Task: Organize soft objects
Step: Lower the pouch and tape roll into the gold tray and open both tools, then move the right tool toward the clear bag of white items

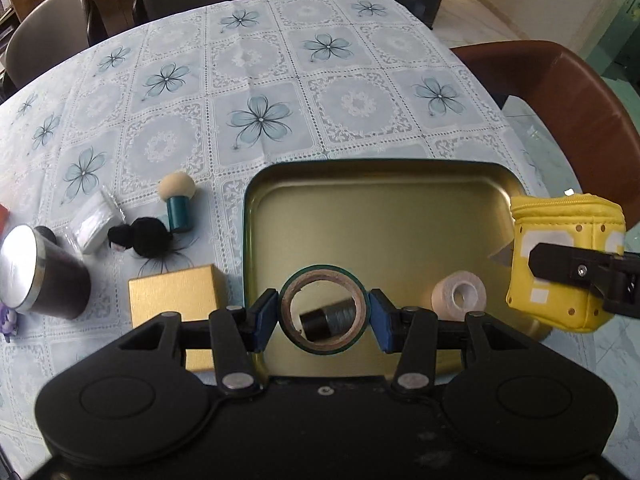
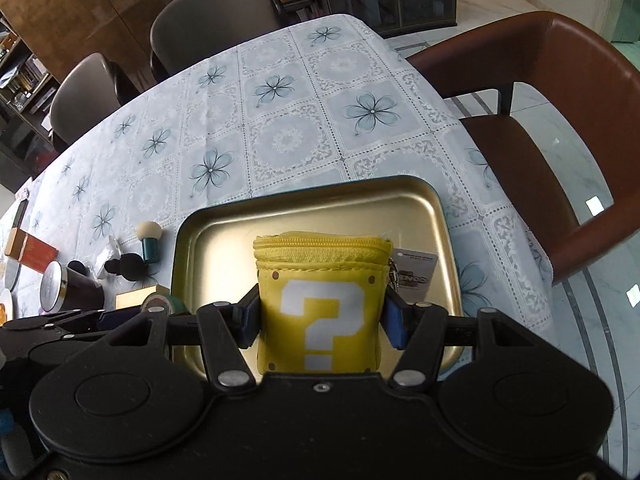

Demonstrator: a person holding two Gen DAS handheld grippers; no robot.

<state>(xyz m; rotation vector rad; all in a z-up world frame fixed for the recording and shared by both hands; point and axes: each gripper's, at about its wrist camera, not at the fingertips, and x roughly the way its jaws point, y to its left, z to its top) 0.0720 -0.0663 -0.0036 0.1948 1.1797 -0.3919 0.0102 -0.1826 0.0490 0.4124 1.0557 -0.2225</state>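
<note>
The left gripper (image 1: 323,317) clamped a tape roll (image 1: 322,311) and the right gripper (image 2: 320,320) squeezed the yellow pouch (image 2: 320,300), both seemingly above the gold tray (image 1: 384,200) at the floral-clothed table's (image 1: 256,80) corner

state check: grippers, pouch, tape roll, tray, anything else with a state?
left gripper: shut on tape roll, above tray
right gripper: shut on yellow pouch, above tray
yellow pouch: zipped, upright
tray: holds black spool, white roll
dark jar: lidded, upright
</note>
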